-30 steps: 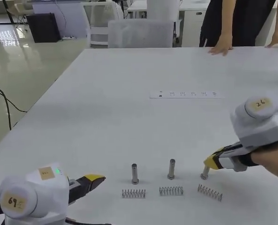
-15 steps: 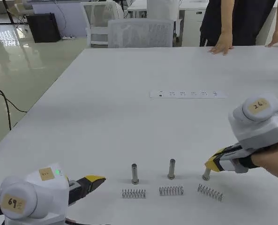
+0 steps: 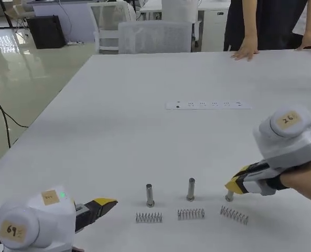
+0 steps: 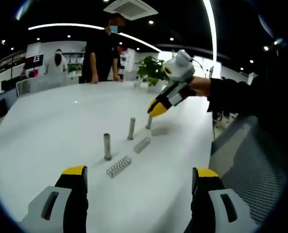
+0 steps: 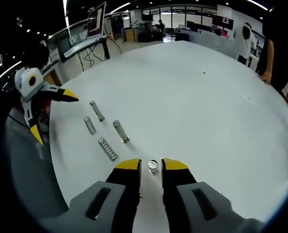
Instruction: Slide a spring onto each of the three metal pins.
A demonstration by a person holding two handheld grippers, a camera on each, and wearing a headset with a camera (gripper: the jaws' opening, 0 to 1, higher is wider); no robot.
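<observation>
Three metal pins stand upright in a row near the table's front: left pin (image 3: pixel 150 195), middle pin (image 3: pixel 191 189), right pin (image 3: pixel 229 196). One spring lies in front of each: left (image 3: pixel 149 217), middle (image 3: pixel 191 213), right (image 3: pixel 234 214). My right gripper (image 3: pixel 233 185) sits at the right pin's top. In the right gripper view its jaws stand narrowly apart, open, on either side of that pin (image 5: pixel 153 166). My left gripper (image 3: pixel 104 205) hovers open and empty at the front left, facing the left pin (image 4: pixel 107 146) and its spring (image 4: pixel 119 166).
A white power strip (image 3: pixel 206 105) is set flat in the table's middle. A person's hand (image 3: pixel 246 52) rests on the far edge. Grey chairs (image 3: pixel 155 37) stand behind the table. The table's left edge (image 3: pixel 50 113) runs diagonally beside the floor.
My right gripper has edged slightly left over the right pin. The left gripper, pins and springs have stayed put; the head camera shifted a little.
</observation>
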